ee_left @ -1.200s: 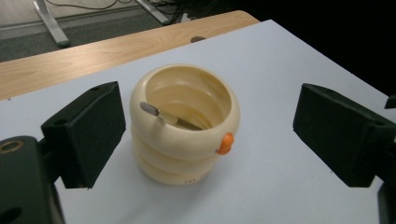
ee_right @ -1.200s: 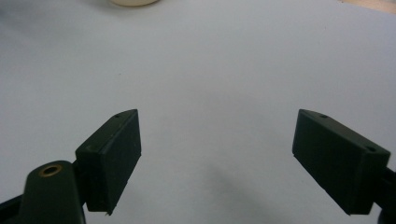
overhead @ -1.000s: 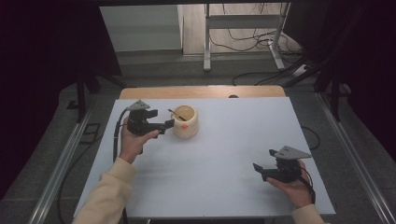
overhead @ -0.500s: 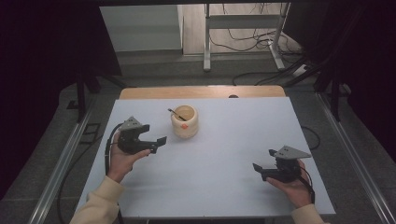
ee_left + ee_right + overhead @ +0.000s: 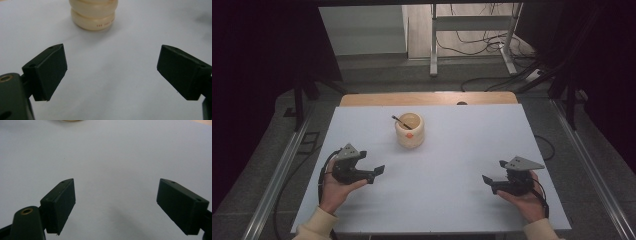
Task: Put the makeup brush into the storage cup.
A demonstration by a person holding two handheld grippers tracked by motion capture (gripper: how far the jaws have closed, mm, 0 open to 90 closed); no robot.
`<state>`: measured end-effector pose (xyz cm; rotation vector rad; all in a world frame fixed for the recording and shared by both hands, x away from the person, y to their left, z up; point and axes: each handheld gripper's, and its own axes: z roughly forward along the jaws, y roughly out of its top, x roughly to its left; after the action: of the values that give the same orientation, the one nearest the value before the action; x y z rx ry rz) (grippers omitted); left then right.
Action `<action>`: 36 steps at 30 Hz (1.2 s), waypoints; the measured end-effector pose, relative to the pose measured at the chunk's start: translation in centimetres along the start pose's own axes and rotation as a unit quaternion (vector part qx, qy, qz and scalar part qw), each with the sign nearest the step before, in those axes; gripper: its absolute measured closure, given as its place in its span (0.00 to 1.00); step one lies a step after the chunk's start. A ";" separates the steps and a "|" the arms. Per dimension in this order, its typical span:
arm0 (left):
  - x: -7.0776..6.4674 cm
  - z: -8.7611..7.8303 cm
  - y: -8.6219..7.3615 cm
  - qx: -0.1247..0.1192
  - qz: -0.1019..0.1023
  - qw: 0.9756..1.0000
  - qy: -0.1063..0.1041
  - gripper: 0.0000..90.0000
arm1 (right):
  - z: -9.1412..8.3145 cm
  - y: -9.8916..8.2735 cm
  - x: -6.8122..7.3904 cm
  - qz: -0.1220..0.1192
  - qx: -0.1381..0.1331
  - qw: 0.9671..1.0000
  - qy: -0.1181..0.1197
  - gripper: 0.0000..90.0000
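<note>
A cream ribbed cup (image 5: 410,130) stands upright on the white table (image 5: 452,165), toward the back and left of centre. A thin dark stick (image 5: 399,120) leans out of its mouth, and a small orange mark sits on its front. The left gripper view shows the cup's base (image 5: 93,15) ahead of the jaws. My left gripper (image 5: 377,173) rests low at the front left, well short of the cup, open (image 5: 111,72) with nothing between its jaws. My right gripper (image 5: 486,181) is held at the front right, open (image 5: 116,205) over bare table.
A strip of wooden tabletop (image 5: 427,98) shows behind the white sheet. Metal rails (image 5: 287,165) run along both sides of the table. A metal stand (image 5: 472,35) and loose cables (image 5: 482,47) lie on the floor beyond. Cables trail from both grippers.
My left gripper has drawn back from beside the cup toward the front left of the table. The right gripper has stayed in place.
</note>
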<state>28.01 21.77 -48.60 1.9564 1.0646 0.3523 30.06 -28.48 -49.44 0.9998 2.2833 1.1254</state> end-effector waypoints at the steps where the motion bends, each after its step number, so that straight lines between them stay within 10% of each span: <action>1: 0.0 0.0 -0.4 0.003 -0.002 1.000 0.000 0.11 | 0.0 0.0 0.0 -0.001 0.000 1.000 0.000 0.18; 15: -0.6 -1.0 -3.5 0.031 0.009 0.999 0.018 0.11 | 0.3 -0.2 0.0 -0.001 0.007 1.000 0.002 0.18; 36: -0.1 -0.9 -3.6 0.035 0.002 0.999 0.027 0.12 | 0.4 -0.2 0.1 -0.001 0.008 1.000 0.005 0.17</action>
<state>25.44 23.14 -50.92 2.0217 1.1201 0.3765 30.16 -28.33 -49.85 1.0011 2.3048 1.1151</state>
